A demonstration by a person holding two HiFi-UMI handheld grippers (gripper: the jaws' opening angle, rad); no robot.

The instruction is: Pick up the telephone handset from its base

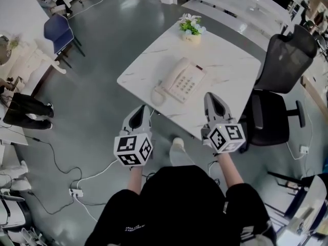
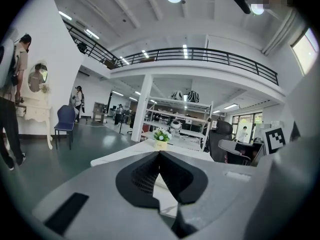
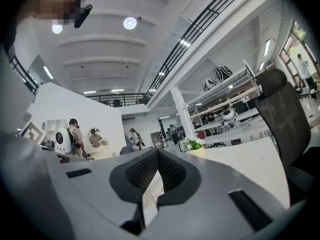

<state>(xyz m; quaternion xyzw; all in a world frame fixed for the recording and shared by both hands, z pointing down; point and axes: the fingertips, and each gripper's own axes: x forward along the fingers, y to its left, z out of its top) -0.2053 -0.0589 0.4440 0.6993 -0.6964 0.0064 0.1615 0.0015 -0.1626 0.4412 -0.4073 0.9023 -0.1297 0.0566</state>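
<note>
A cream telephone [image 1: 183, 80] sits on the white marble table [image 1: 225, 68], its handset [image 1: 165, 83] resting along the left side of the base. My left gripper [image 1: 145, 108] hovers at the table's near edge, left of the phone, its jaws shut on nothing. My right gripper [image 1: 211, 97] is over the table's near right part, jaws together and empty. In the left gripper view the shut tips [image 2: 159, 153] point at the tabletop [image 2: 125, 154]. The right gripper view shows the shut tips [image 3: 158, 151] above the table [image 3: 245, 159]. The phone is hidden in both gripper views.
A small potted plant [image 1: 191, 28] stands at the table's far corner, seen also as a plant [image 2: 161, 137] and a plant [image 3: 192, 145]. A black office chair [image 1: 277, 94] stands right of the table. A blue chair [image 1: 60, 32] and floor cables [image 1: 61, 163] lie to the left.
</note>
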